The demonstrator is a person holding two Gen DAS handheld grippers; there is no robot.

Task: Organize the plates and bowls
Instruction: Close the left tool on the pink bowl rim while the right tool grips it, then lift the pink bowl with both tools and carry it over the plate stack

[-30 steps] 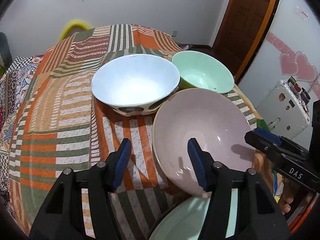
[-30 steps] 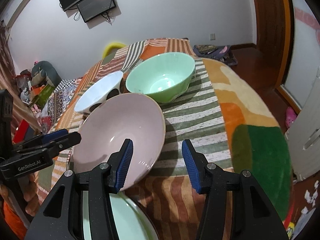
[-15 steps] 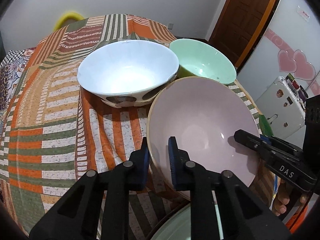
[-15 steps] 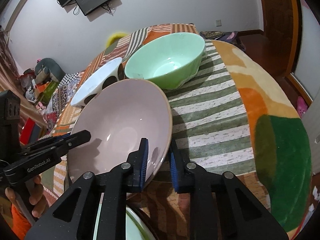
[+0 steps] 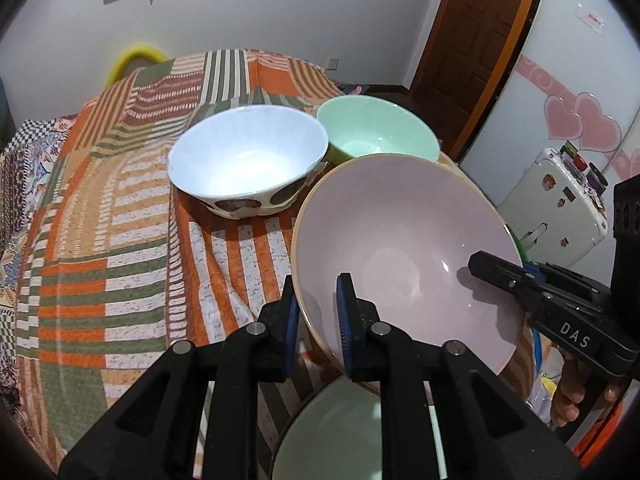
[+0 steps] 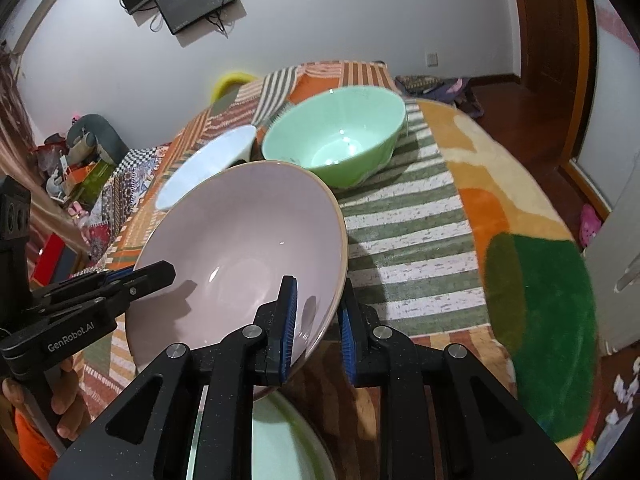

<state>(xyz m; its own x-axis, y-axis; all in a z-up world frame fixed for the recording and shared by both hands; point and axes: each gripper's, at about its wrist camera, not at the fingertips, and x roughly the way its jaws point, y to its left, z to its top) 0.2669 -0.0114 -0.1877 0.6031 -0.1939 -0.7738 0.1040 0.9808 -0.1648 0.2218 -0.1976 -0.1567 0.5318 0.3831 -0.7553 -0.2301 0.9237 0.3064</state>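
Note:
A large pink bowl [image 5: 404,248] is held tilted above the table by both grippers. My left gripper [image 5: 318,324] is shut on its left rim. My right gripper [image 6: 318,320] is shut on its right rim; the bowl also shows in the right wrist view [image 6: 240,248]. Below the bowl lies a pale green plate [image 5: 344,436], also seen in the right wrist view [image 6: 280,440]. A white bowl with dark spots [image 5: 248,164] and a green bowl [image 5: 380,132] stand farther back on the table.
The table wears a striped orange, green and white cloth [image 5: 100,260]. A wooden door [image 5: 480,40] and a small white cabinet [image 5: 556,200] stand to the right. A green and orange rug area [image 6: 536,280] covers the table's right side.
Both grippers closed from wide open onto the pink bowl's opposite rims. The bowl has since risen and tilted off the green plate.

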